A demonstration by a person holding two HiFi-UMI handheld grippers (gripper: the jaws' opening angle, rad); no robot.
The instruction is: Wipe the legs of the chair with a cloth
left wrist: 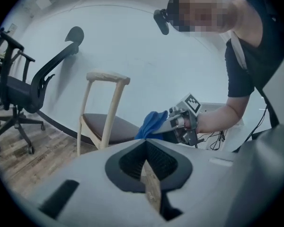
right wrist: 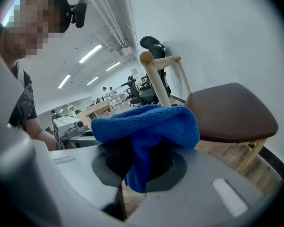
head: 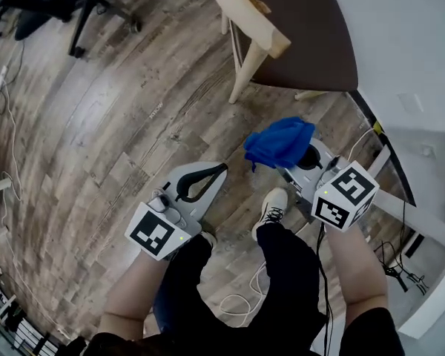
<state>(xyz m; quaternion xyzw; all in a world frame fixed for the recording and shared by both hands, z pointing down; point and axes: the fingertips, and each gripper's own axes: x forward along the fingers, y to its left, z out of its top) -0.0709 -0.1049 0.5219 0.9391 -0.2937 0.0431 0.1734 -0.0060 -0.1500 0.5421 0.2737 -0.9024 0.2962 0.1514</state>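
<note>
As the right gripper pinches the cloth, the chair leg stands just ahead; the left gripper is clenched, empty.

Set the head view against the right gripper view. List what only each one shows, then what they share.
Only the head view: the person's shoe, the white cable looped by the feet, and the marker cube on the right gripper. Only the right gripper view: the ceiling light strips and the desks far back in the room. Both: the blue cloth pinched in the right gripper's jaws, and the wooden chair with its brown seat.
</note>
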